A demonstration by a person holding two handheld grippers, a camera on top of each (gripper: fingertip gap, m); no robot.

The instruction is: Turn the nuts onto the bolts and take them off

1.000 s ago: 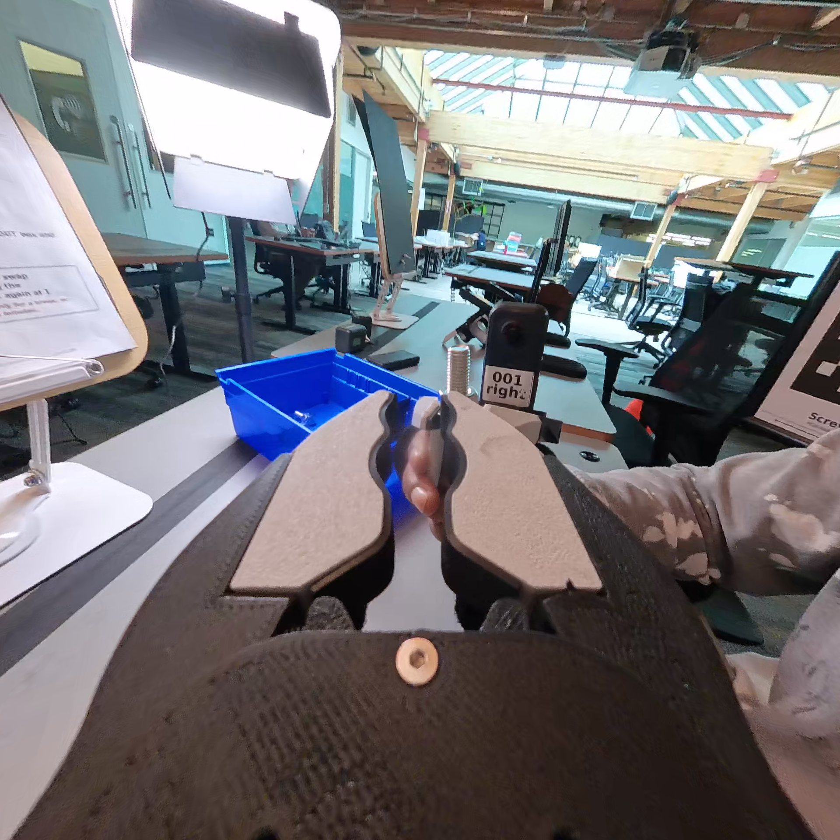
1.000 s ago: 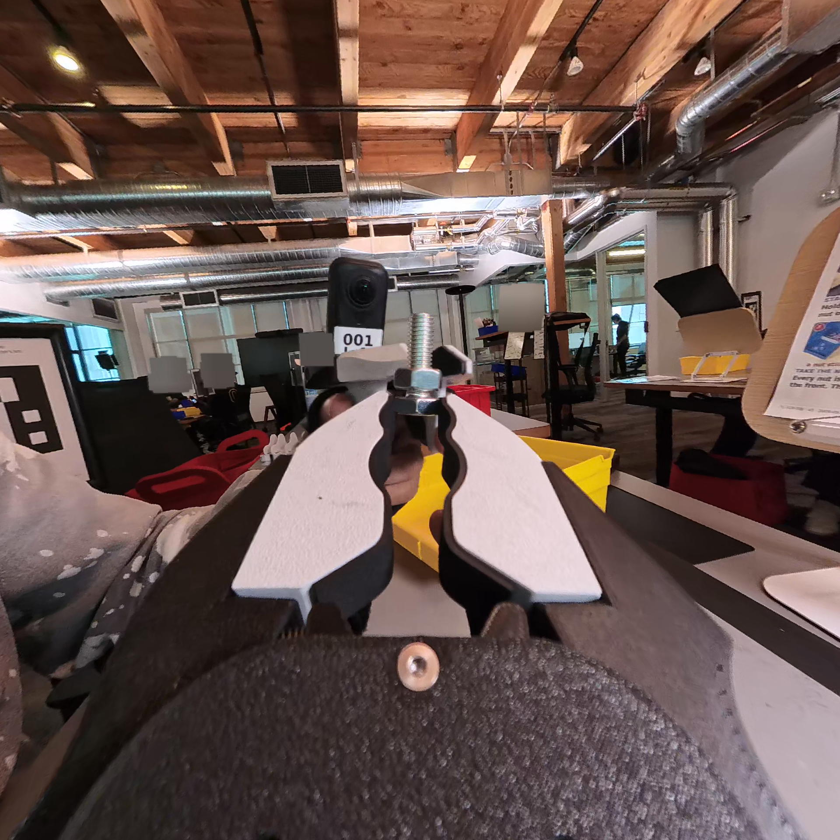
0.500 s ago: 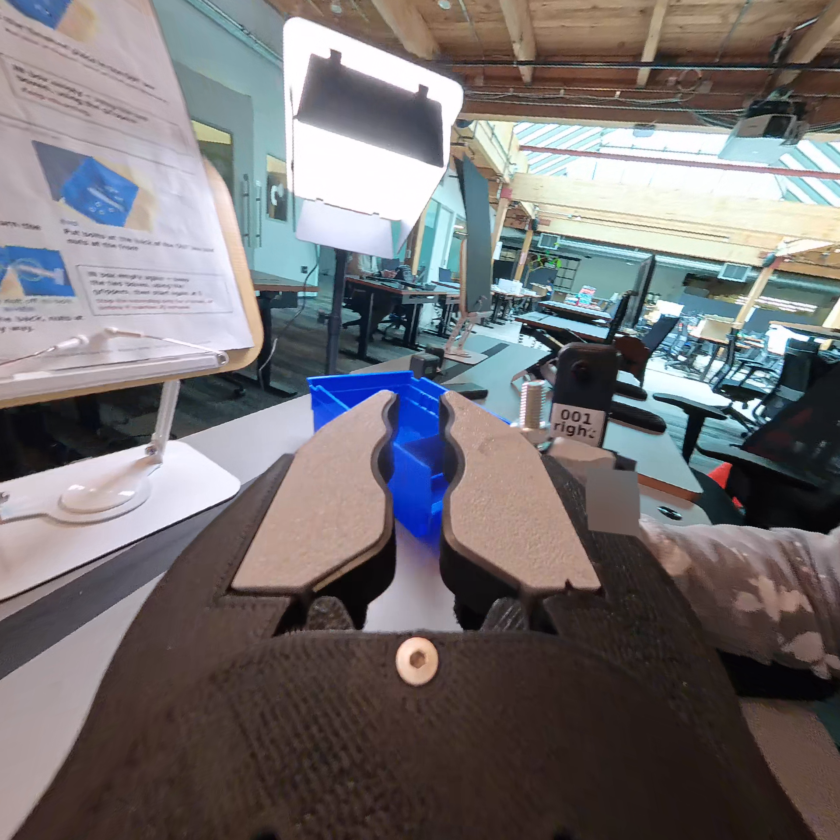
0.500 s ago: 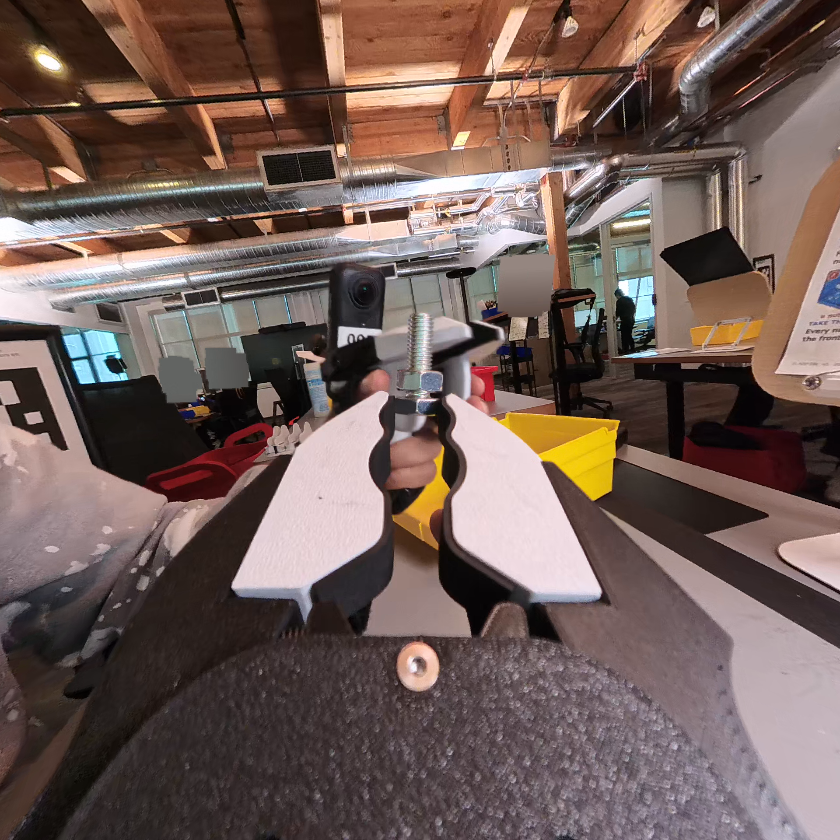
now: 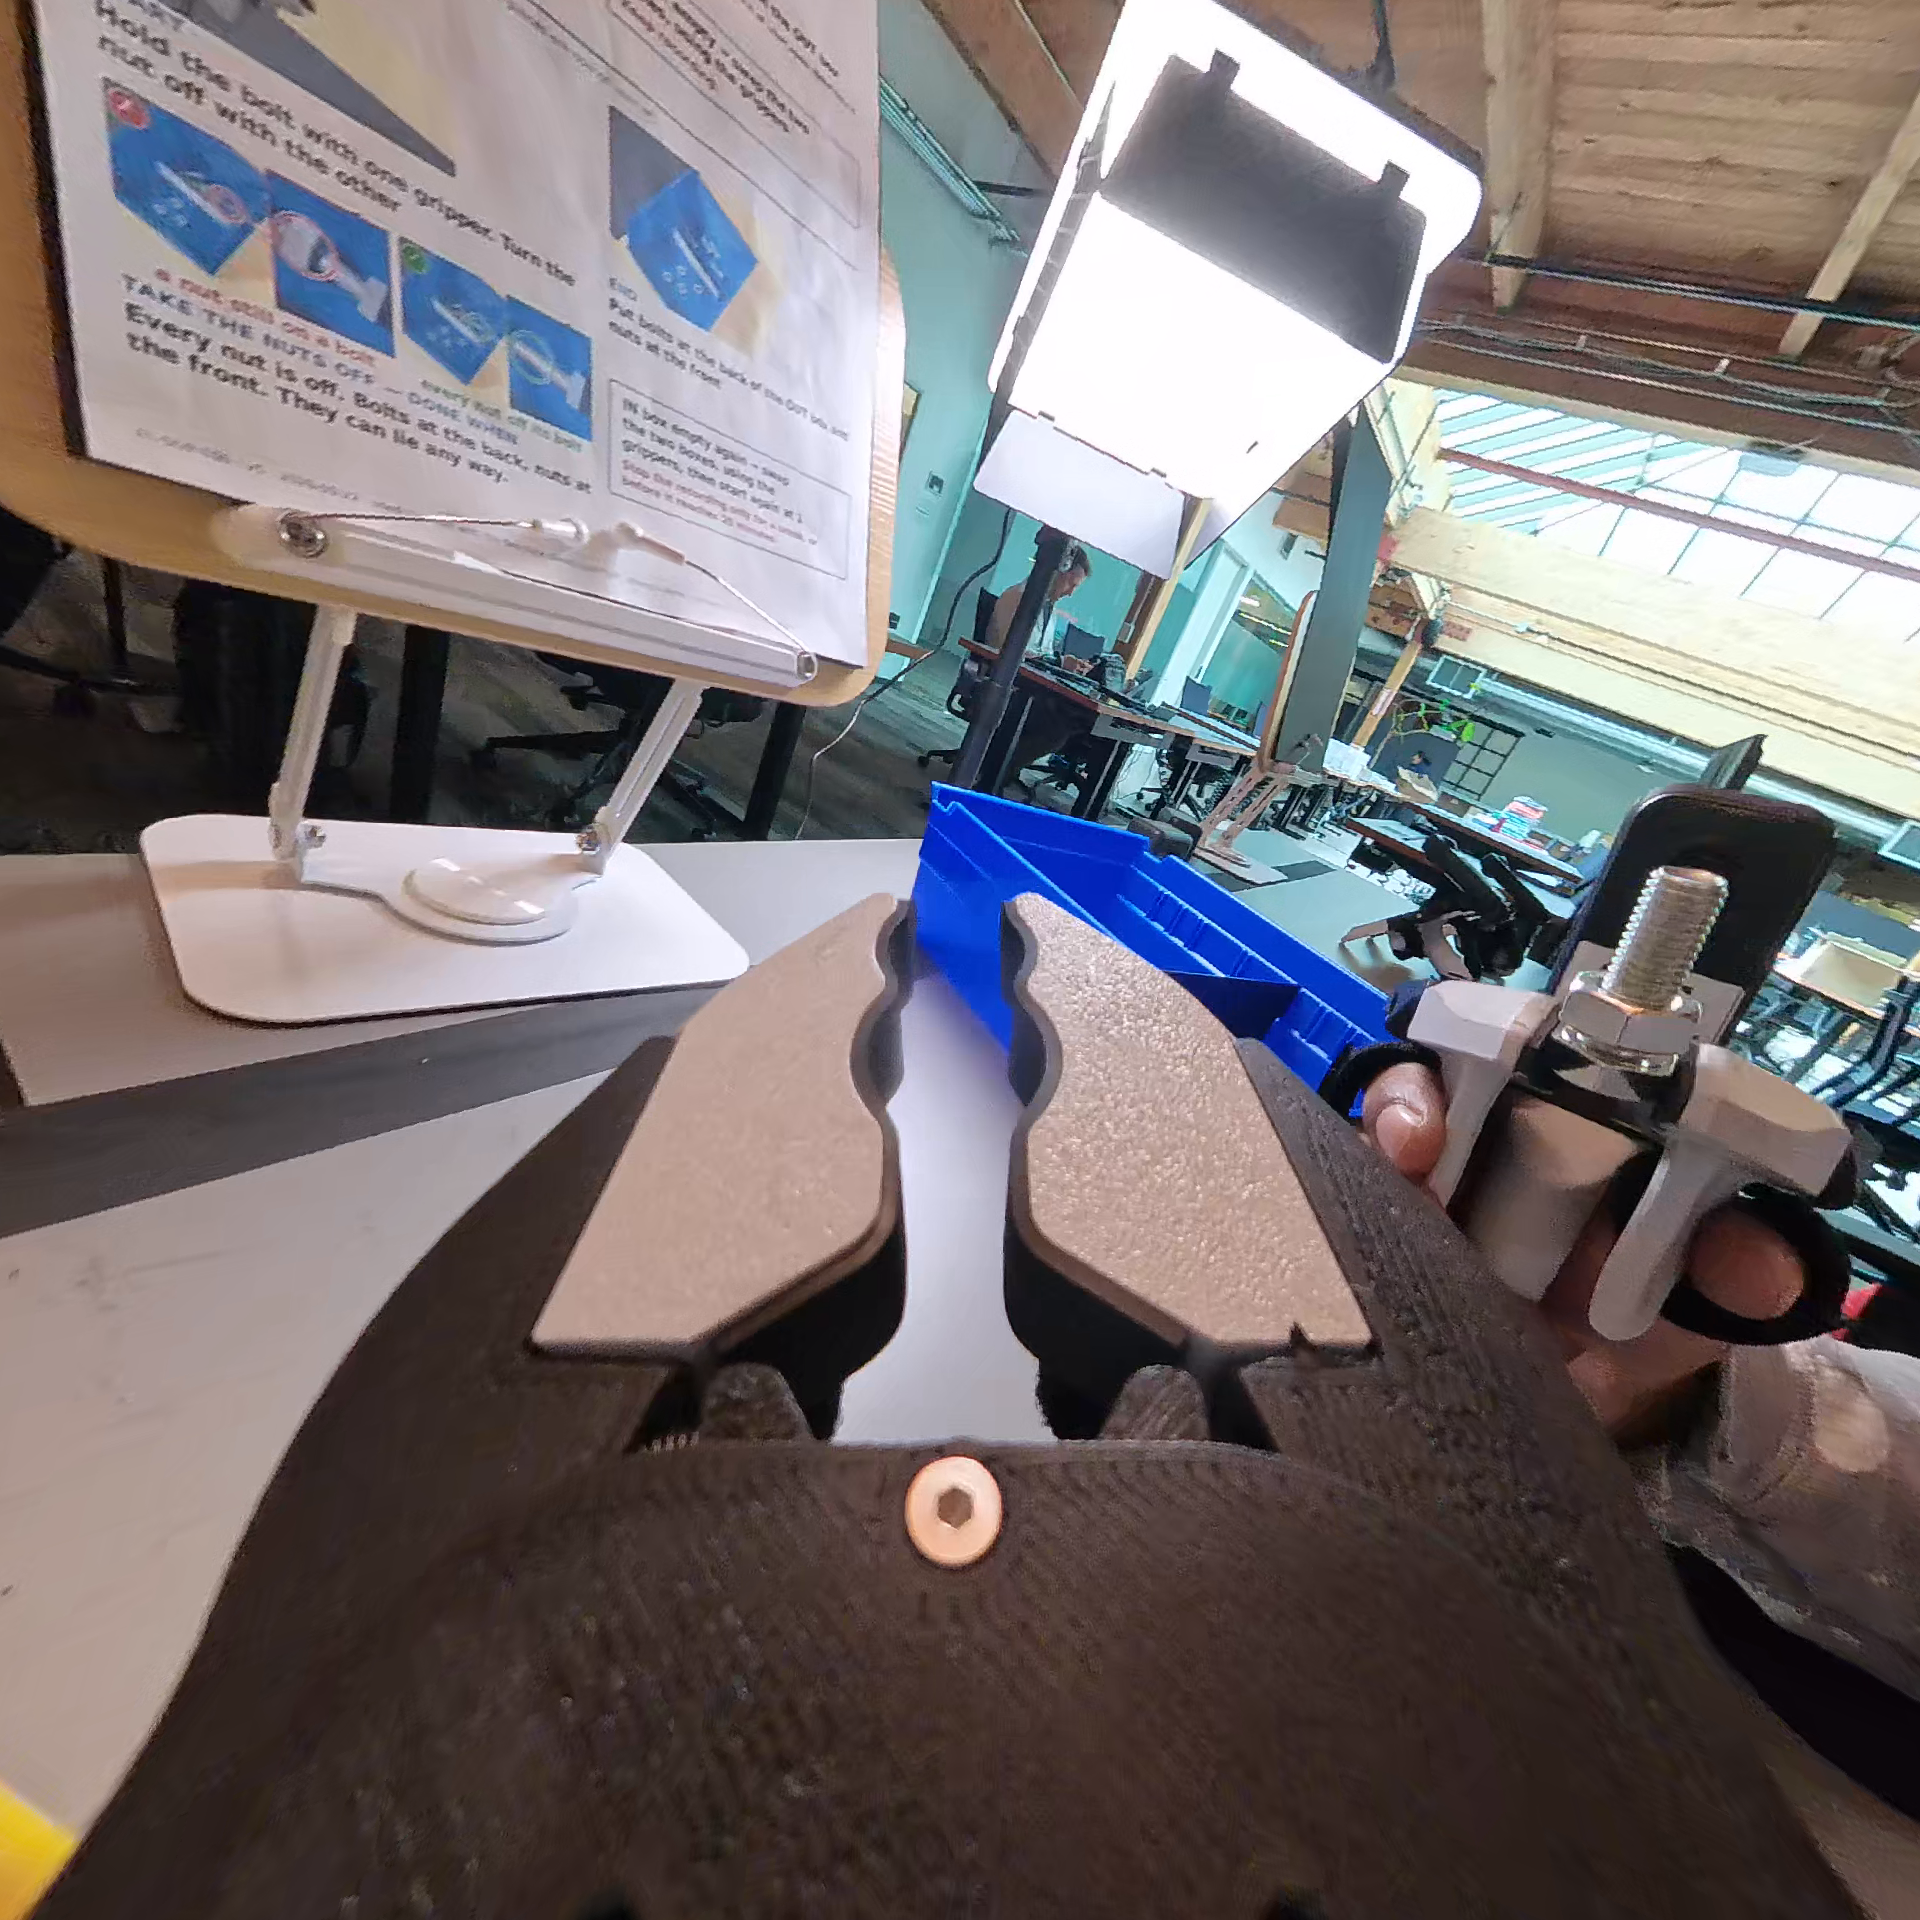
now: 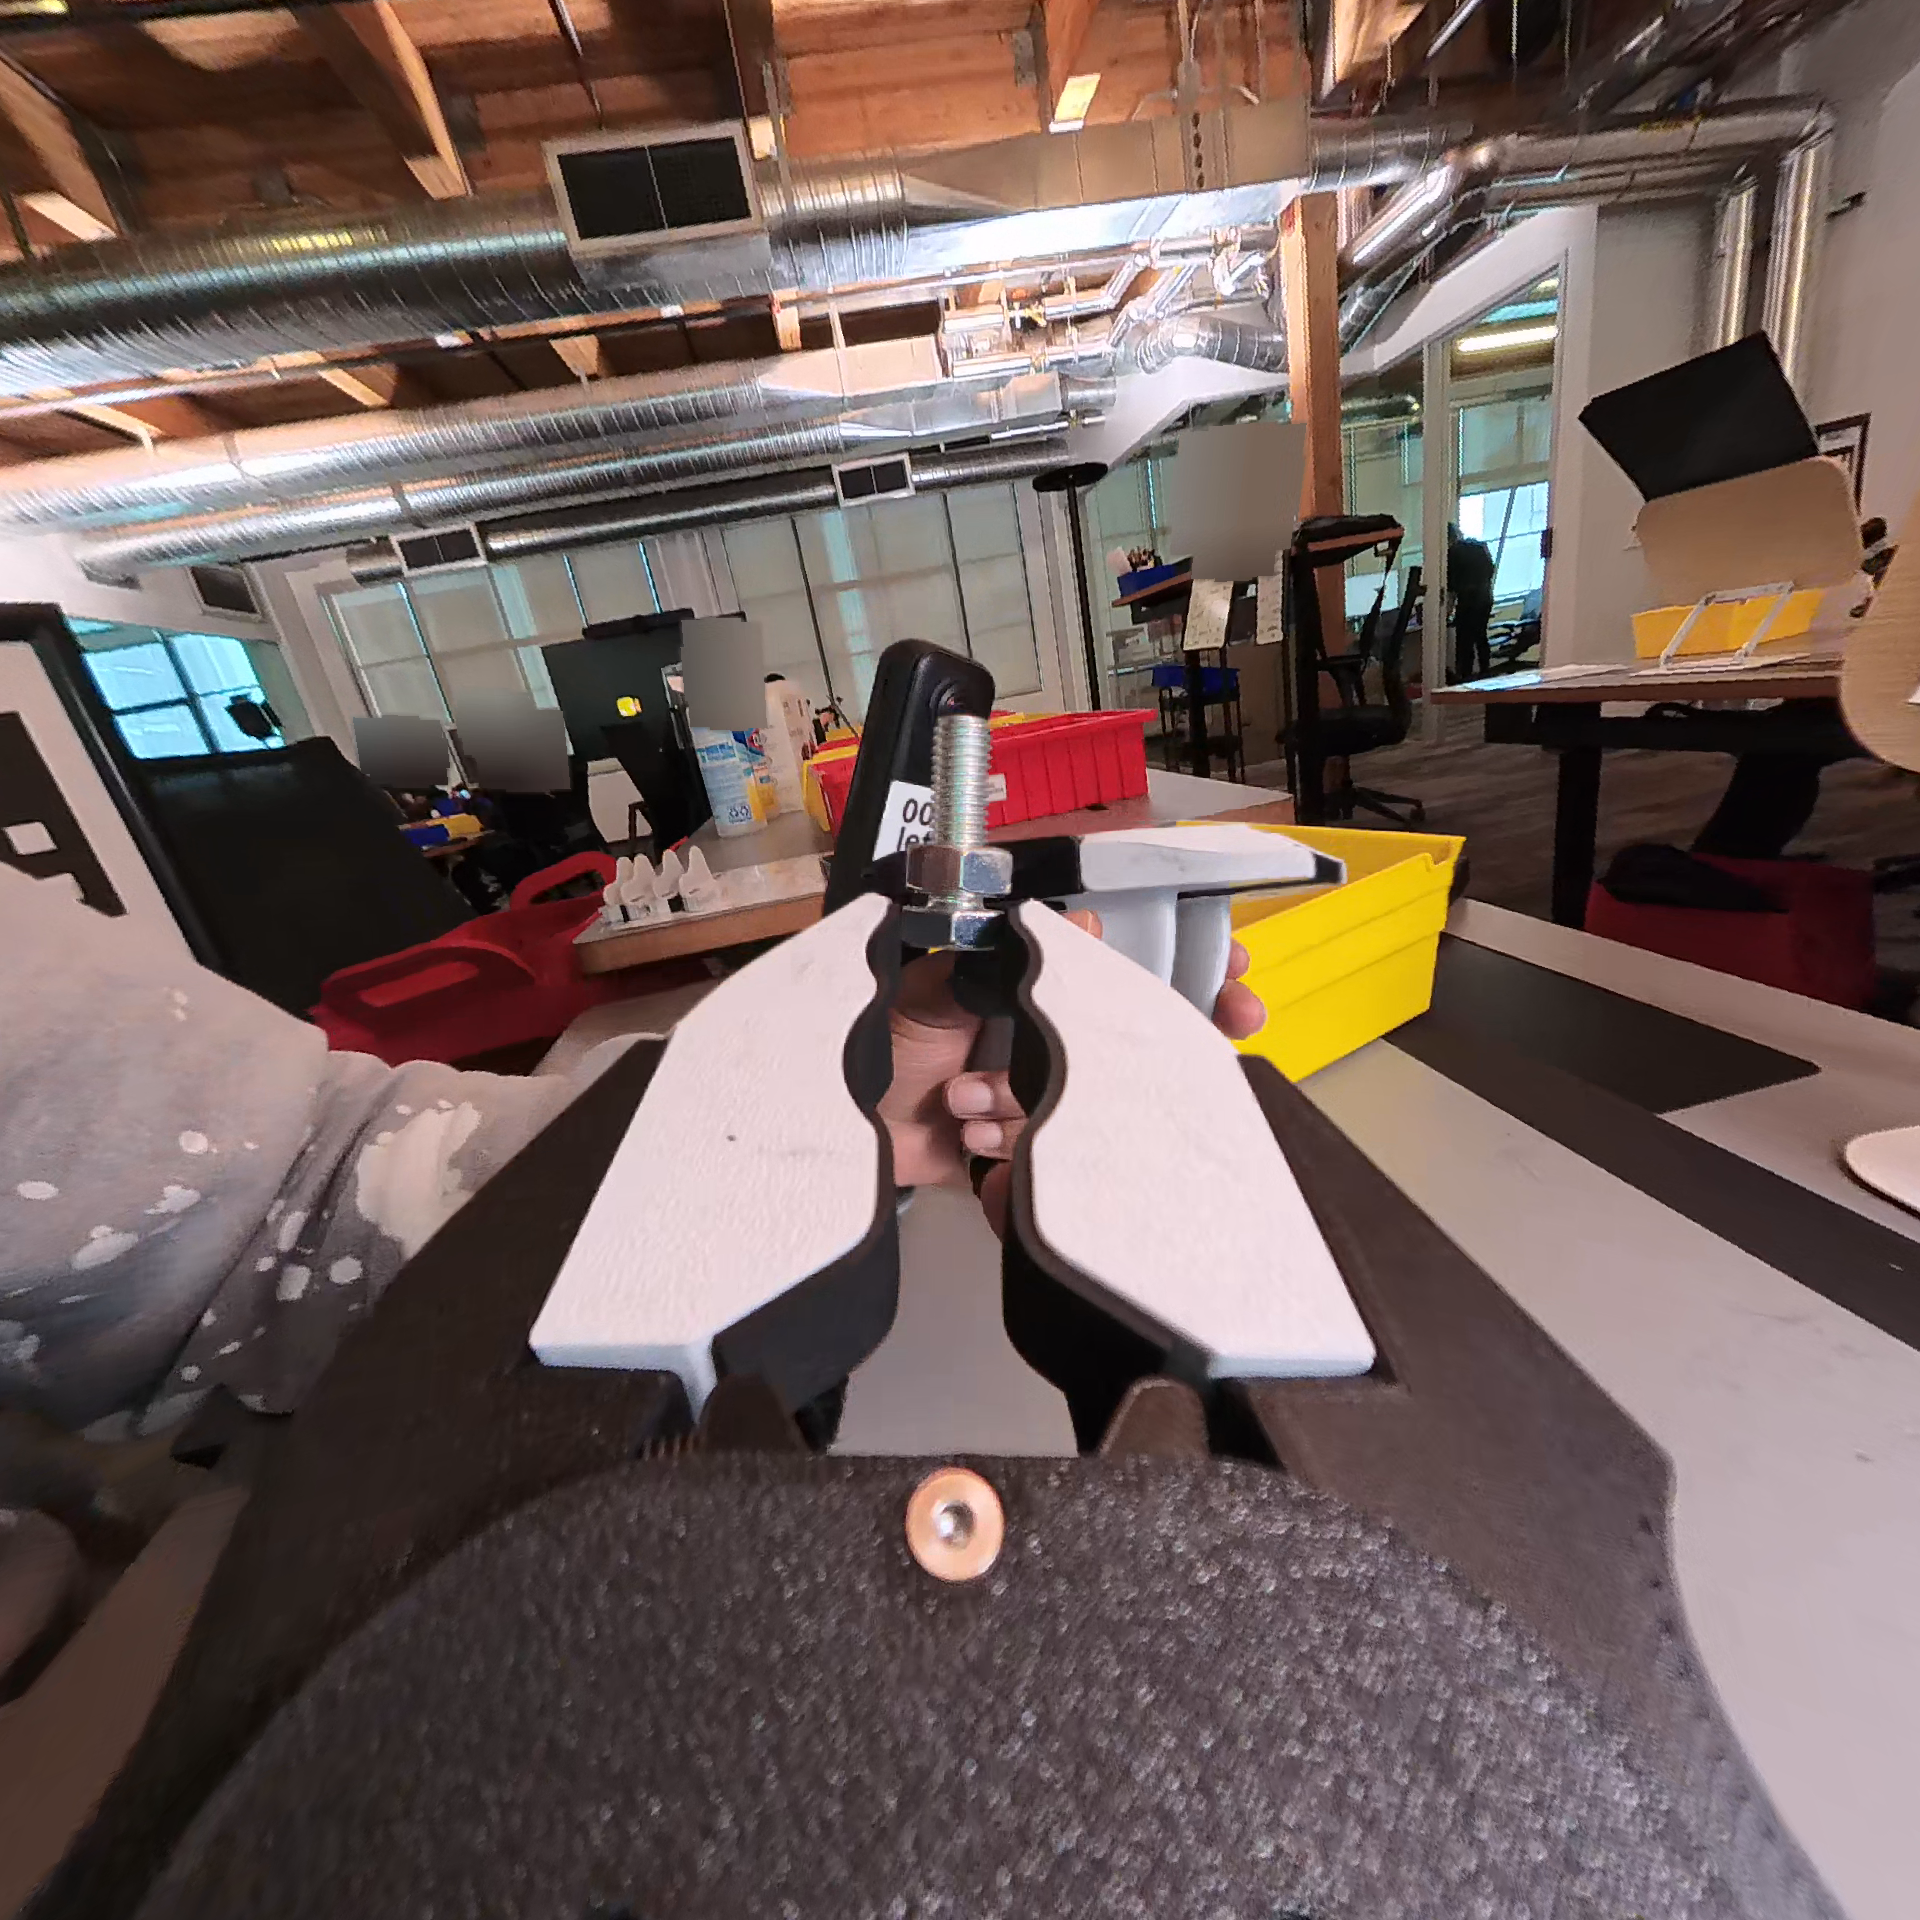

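My right gripper (image 6: 951, 928) is clenched on the head of the bolt (image 6: 961, 769), which stands upright above my fingertips with its threaded shank pointing at the ceiling. A nut (image 6: 958, 868) sits low on the thread, just above the head and my pads. From the right wrist view, my left gripper (image 6: 1049, 868) lies level behind the bolt, its fingers reaching toward the nut from the right; I cannot tell whether they touch it (the bolt covers that spot). In the left wrist view, my own left gripper (image 5: 956, 925) is parted by a narrow gap with nothing between its fingers (image 5: 1153, 1132), only the grey table (image 5: 208, 1299) and the near wall of the blue bin (image 5: 1091, 883) showing through. The bolt and nut appear there off to the right, gripped in the other claw. A yellow bin (image 6: 1351, 956) sits on the table beyond, and a sheet on a white stand (image 5: 416, 914) rises to the left.
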